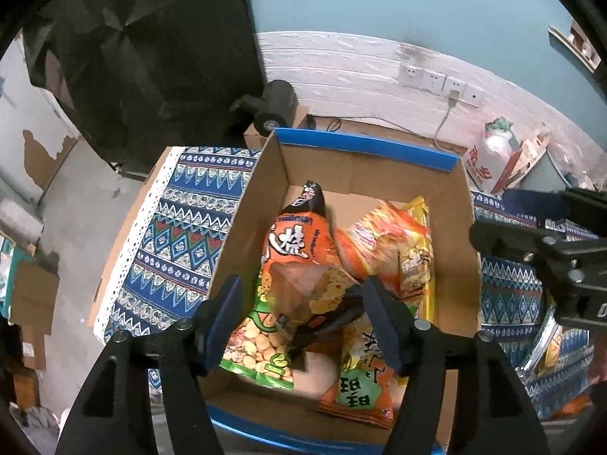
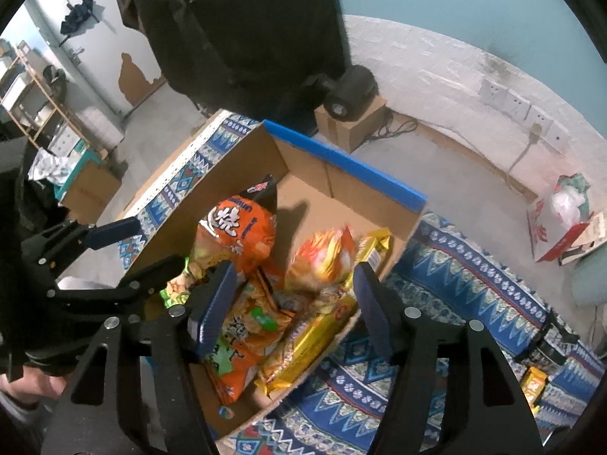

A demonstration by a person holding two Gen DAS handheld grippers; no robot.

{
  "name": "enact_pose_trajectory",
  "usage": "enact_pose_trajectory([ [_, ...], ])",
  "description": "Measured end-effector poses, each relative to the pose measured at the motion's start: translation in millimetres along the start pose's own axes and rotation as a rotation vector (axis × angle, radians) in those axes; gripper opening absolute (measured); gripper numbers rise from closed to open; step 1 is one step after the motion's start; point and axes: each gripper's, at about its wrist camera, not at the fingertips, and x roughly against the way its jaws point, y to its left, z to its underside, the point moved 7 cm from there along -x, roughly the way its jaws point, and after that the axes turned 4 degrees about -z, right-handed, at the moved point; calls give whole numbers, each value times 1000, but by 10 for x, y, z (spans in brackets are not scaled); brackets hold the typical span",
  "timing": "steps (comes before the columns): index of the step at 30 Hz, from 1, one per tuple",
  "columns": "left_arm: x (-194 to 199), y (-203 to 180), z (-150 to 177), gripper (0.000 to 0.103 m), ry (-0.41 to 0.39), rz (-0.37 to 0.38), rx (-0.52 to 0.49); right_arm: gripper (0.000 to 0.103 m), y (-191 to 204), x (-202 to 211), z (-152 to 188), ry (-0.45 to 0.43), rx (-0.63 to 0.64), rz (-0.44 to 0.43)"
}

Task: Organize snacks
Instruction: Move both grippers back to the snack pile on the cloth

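Both grippers hang over the cardboard box (image 1: 246, 204). Left gripper (image 1: 301, 322) and right gripper (image 2: 292, 303): fingers apart, clamping nothing. Snack bags (image 2: 242, 227) lie inside, toward 6 o'clock. Withdraw straight upward to avoid snagging packets; remaining yellow packet (image 2: 533, 381) lies at 4 o'clock on the cloth.

The left gripper (image 1: 303, 318) hangs over an open cardboard box (image 1: 451, 261), jaws apart, pads clear of the packets; an orange snack bag (image 1: 299, 250) lies between them; the right gripper (image 1: 531, 250) shows at the right edge; a patterned cloth (image 1: 178, 235) lies underneath.
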Motion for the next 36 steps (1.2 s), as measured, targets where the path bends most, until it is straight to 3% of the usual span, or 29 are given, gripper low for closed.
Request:
enact_pose_trajectory([
  [7, 66, -281, 11, 67, -7, 18, -67, 75, -124, 171, 141, -5, -6, 37],
  [16, 203, -648, 23, 79, -36, 10, -155, 79, -357, 461, 405, -17, 1, 104],
  [29, 269, -1355, 130, 80, -25, 17, -295, 79, -982, 878, 845, -29, -74, 177],
  [36, 264, -1781, 205, 80, 3, 58, -349, 79, -1303, 1078, 1115, -34, -122, 208],
])
